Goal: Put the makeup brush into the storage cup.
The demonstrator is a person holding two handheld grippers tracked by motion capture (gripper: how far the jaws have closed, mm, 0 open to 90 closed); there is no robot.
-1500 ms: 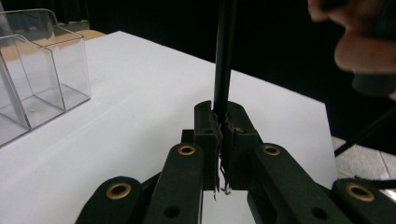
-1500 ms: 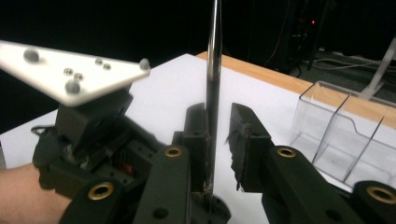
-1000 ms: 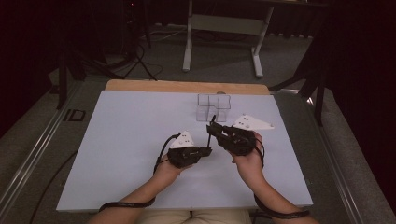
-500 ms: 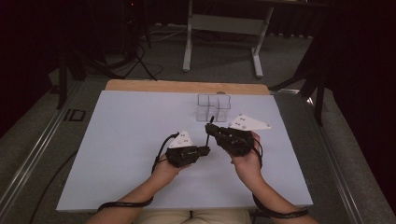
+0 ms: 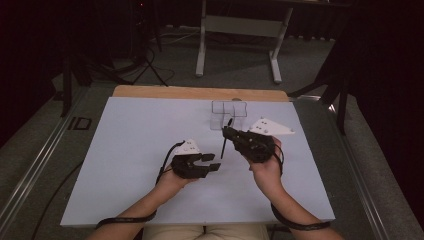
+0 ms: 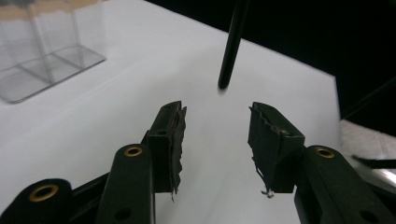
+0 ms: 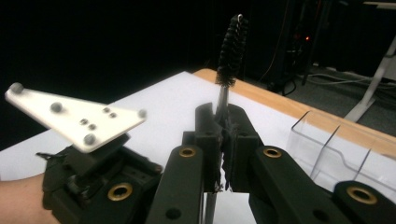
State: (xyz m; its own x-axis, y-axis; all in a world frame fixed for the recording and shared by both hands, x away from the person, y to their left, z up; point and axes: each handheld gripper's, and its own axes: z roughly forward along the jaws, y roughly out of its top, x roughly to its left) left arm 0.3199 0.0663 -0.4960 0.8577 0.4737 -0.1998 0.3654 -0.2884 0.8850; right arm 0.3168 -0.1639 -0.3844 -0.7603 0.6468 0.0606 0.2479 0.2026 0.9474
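Resting low near the tabletop's middle, the left gripper has just been opening its jaws, nothing between them. Just right, the right gripper pinches a black bristle brush by its stem, bristles upward, before the clear organizer at the far edge.

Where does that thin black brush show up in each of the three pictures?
High view: the brush slants right of centre, clamped in the right hand-held gripper.
Left gripper view: its handle tip hangs at top centre.
Right gripper view: bristles stand at top centre, above the shut jaws.
Shared landmark: the clear plastic organizer.
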